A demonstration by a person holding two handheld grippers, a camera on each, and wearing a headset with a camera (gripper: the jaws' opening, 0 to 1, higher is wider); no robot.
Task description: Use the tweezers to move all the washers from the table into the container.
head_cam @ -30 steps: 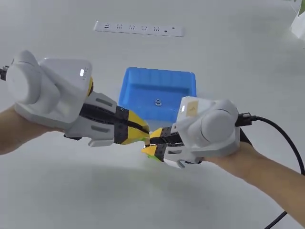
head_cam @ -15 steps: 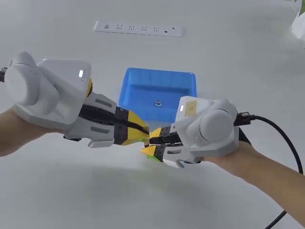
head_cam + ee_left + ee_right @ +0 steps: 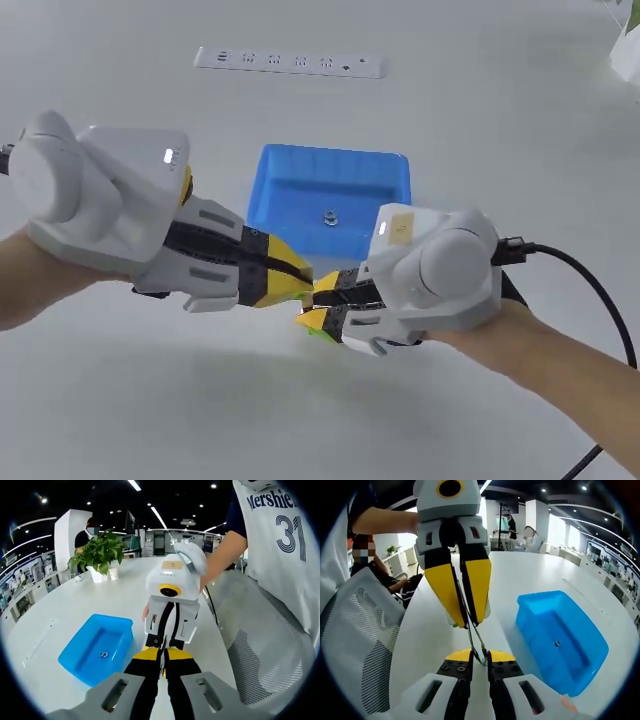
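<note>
One washer (image 3: 331,216) lies on the floor of the blue container (image 3: 290,165), near its middle, so that much of the job looks done. Whether more washers wait on the white worktop (image 3: 480,120) I cannot tell: the stretch on the person's side of the container is hidden under the two grippers.

The tweezers (image 3: 472,630) are in the air on that same near side of the container, carried between the two grippers, which point at each other tip to tip. In the right gripper view the thin metal legs run out through the narrow slot between the yellow fingers (image 3: 447,590) of the left gripper (image 3: 468,624), which are clenched on them. The far end of the legs reaches down into the right gripper (image 3: 480,656), whose fingers are drawn close and appear pinched on that end.

My reading is that the tool is being handed over or re-seated, not used on a washer right now. Any remaining washers would have to be found, nipped and carried to the container. Beyond the container's far wall lies a white power strip (image 3: 288,62).
</note>
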